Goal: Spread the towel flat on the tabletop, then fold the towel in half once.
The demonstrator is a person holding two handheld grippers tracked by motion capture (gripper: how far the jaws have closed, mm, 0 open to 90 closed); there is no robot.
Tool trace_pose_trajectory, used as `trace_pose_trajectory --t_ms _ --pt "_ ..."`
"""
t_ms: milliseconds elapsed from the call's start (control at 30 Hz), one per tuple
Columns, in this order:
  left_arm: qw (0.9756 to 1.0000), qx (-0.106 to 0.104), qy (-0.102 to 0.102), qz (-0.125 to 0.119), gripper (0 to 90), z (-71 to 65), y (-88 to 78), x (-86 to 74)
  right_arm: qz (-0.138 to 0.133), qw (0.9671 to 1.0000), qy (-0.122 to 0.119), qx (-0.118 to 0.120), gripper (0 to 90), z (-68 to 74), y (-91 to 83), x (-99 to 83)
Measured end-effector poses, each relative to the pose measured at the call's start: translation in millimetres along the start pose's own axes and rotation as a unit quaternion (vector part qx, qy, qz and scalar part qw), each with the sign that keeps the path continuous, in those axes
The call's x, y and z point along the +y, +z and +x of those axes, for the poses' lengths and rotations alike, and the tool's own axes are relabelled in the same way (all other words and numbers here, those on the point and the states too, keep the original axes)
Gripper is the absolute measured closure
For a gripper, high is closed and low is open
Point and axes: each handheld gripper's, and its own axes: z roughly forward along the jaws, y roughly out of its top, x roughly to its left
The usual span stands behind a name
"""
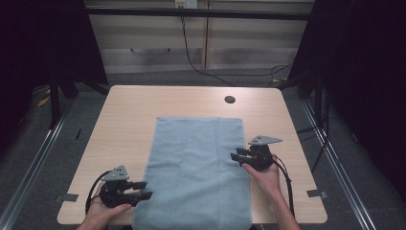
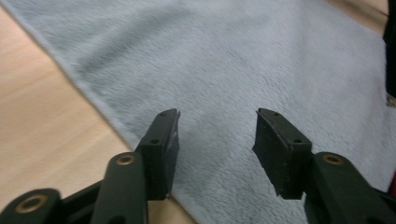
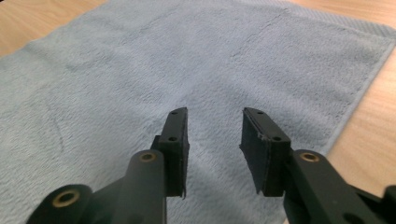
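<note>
Lying flat on the tabletop (image 1: 129, 115), a blue towel (image 1: 196, 167) is flanked by the left tongs (image 1: 146, 190) and right tongs (image 1: 235, 154), both held wide, empty, over its edges.

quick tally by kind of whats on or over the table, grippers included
Light blue-grey terry cloth towel, lying flat on the light wooden table: 1
Black two-jaw handheld grippers: 2, the left gripper at the towel's left edge and the right gripper at its right edge, both with jaws apart
Total: 3
</note>
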Motion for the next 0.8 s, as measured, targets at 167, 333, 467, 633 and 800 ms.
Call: trace_pose_trajectory --t_ms 167,333,467,633,800 --pt "0.9996 0.027 -0.006 -0.007 43.2 16.5 0.8 12.2 0.006 1.0 -0.005 0.005 57.8 2.8 1.2 0.5" --pt "0.9979 0.057 -0.021 -0.023 42.6 39.2 9.2 32.4 0.014 0.9999 -0.002 0.004 55.0 -0.5 12.4 0.5" --pt "0.9969 0.063 -0.029 -0.037 43.4 51.8 19.6 50.8 0.016 0.9999 -0.003 0.004 53.4 1.0 16.2 3.3" --pt "0.9959 0.075 -0.027 -0.043 47.6 65.5 39.0 66.1 0.023 0.9997 -0.006 0.009 51.8 1.6 24.8 8.5" --pt "0.9957 0.09 -0.014 -0.017 50.7 67.7 62.6 68.2 0.027 0.9995 -0.006 0.014 50.5 0.5 40.2 13.5"
